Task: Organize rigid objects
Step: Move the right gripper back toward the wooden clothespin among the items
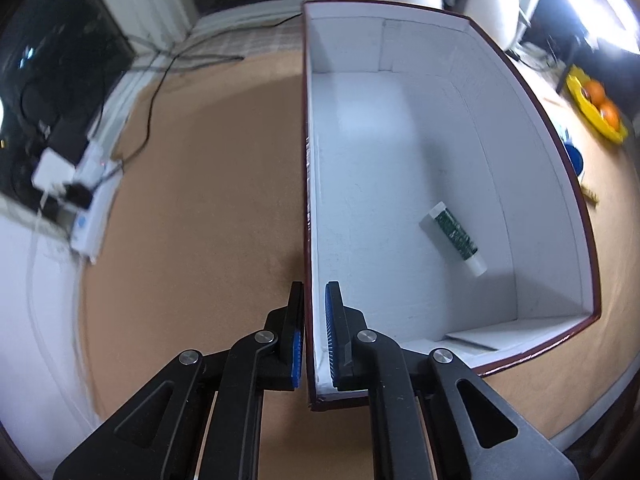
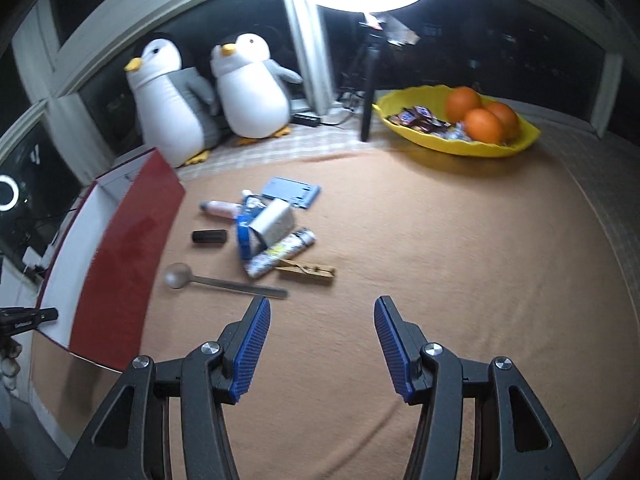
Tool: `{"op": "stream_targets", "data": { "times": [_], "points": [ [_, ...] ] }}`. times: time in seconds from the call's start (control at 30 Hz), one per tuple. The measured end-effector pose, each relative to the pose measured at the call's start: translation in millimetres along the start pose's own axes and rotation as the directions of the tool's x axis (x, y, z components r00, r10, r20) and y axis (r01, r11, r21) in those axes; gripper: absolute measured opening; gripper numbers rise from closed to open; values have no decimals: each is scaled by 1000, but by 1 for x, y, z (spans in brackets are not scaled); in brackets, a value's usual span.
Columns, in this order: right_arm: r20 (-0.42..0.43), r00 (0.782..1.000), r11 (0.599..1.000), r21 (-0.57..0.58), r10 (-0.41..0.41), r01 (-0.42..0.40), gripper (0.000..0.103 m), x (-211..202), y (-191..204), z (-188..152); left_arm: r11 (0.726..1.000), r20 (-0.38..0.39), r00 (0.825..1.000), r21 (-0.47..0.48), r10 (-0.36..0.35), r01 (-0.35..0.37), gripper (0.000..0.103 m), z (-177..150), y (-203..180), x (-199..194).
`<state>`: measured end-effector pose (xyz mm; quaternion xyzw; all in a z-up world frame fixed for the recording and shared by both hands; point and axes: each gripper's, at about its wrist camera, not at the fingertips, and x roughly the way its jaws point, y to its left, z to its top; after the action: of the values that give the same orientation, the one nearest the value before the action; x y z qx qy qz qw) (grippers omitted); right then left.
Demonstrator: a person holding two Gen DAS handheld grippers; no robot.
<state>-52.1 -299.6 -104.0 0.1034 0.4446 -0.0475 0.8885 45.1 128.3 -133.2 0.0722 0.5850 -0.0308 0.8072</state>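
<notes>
A maroon box point(image 1: 308, 160) with a white inside stands on the tan tablecloth. A green and white tube point(image 1: 454, 238) lies on its floor. My left gripper point(image 1: 314, 292) is shut on the box's left wall near the front corner, one pad outside and one inside. In the right wrist view the box point(image 2: 124, 248) is at the left. My right gripper point(image 2: 322, 308) hangs open over bare cloth with nothing between its fingers. Ahead of it lie a metal spoon point(image 2: 216, 280), a wooden clothespin point(image 2: 308, 270), a printed tube point(image 2: 280, 252), a black cylinder point(image 2: 209, 237) and a grey case point(image 2: 274, 220).
A yellow bowl point(image 2: 440, 144) with oranges and sweets sits at the back right. Two plush penguins point(image 2: 168, 100) stand by the window, beside a ring light tripod point(image 2: 368, 92). A power strip point(image 1: 92, 200) and cables lie past the table's left edge.
</notes>
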Motion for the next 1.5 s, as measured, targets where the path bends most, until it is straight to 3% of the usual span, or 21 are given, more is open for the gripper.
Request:
{"op": "stream_targets", "data": {
  "times": [0.17, 0.5, 0.9, 1.2, 1.5],
  "points": [
    [-26, 998, 998, 32, -52, 53, 50, 13, -11, -5, 999, 6, 1000, 37, -13, 13, 8, 1, -5, -1],
    [-75, 994, 997, 24, -74, 76, 50, 44, -8, 1, 999, 23, 999, 31, -35, 34, 8, 9, -3, 4],
    [-94, 993, 998, -3, -64, 64, 50, 61, 2, 10, 989, 62, 996, -125, -65, 73, 8, 17, 9, 11],
    [-95, 994, 998, -15, -57, 56, 50, 64, 5, 14, 993, 103, 995, -117, -10, 22, 7, 34, 2, 14],
    [-102, 992, 997, -46, -74, 70, 50, 73, -1, 20, 995, 96, 995, -101, -7, 16, 4, 35, 5, 16]
  ]
}}
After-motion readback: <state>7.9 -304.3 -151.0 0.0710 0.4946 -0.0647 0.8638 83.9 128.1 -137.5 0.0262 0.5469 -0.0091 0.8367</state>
